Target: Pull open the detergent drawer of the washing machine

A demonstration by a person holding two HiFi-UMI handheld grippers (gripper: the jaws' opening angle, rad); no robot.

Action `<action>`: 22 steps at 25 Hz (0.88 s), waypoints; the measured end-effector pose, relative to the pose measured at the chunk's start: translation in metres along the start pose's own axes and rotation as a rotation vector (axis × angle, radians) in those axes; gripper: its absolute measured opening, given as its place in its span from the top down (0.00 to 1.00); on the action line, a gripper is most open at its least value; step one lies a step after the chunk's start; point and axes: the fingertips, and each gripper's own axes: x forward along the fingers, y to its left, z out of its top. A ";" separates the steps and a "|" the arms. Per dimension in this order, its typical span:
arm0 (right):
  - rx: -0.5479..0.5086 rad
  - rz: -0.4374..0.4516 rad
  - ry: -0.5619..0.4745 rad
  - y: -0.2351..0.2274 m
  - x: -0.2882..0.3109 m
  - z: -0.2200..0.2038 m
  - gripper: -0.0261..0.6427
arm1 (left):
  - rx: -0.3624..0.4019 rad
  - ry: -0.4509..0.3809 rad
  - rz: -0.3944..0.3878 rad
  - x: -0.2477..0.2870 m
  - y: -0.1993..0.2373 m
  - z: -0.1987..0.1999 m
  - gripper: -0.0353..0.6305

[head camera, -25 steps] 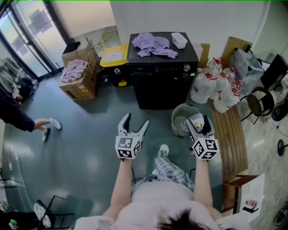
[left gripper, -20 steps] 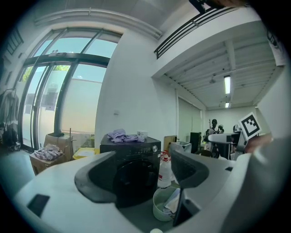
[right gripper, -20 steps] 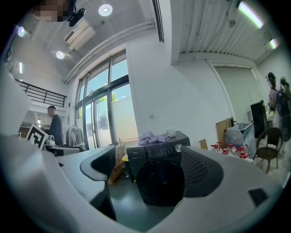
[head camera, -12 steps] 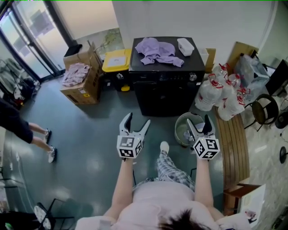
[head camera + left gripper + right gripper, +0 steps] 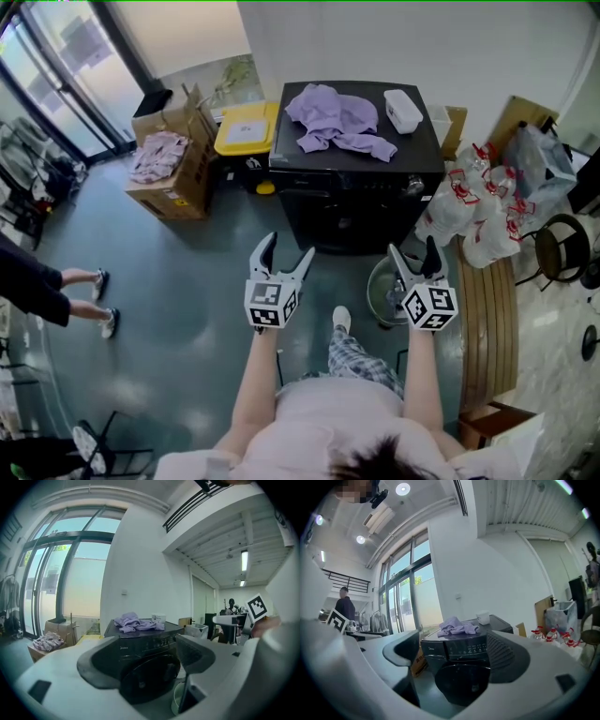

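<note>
Washer [image 5: 352, 220], black, stands against the far wall in the head view, its front turned to the person; a purple cloth [image 5: 337, 117] and a white box [image 5: 403, 110] lie on its top; a bucket [image 5: 380, 292] sits on the floor near its right front corner. Both grippers are held up in front of the person, well apart from the machine; the left gripper [image 5: 286, 248] is in line with the left end of the front, the right gripper [image 5: 412, 248] with the right end, above the bucket; each has its jaws spread and nothing between them.

Left gripper view: the jaws stand wide apart and only air is between them; the washer is seen through the gap, straight ahead and some way off; the drawer [image 5: 125, 648] is the panel at the upper left of the front, left of the buttons, above the round door; it is flush with the front, so closed.

Right gripper view: the jaws are also apart and empty; here the same panel is left of the middle of the gap, close to the left jaw.

Judging from this, the drawer's long side runs level along the top band and it must come out toward the person; the left gripper is the nearer one and more in line with it; it has to go forward and slightly up before it can close on the panel's edge.
</note>
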 end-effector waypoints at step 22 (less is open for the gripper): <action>-0.025 0.151 0.047 -0.017 0.234 0.032 0.30 | 0.005 -0.024 0.111 0.168 0.110 0.057 0.41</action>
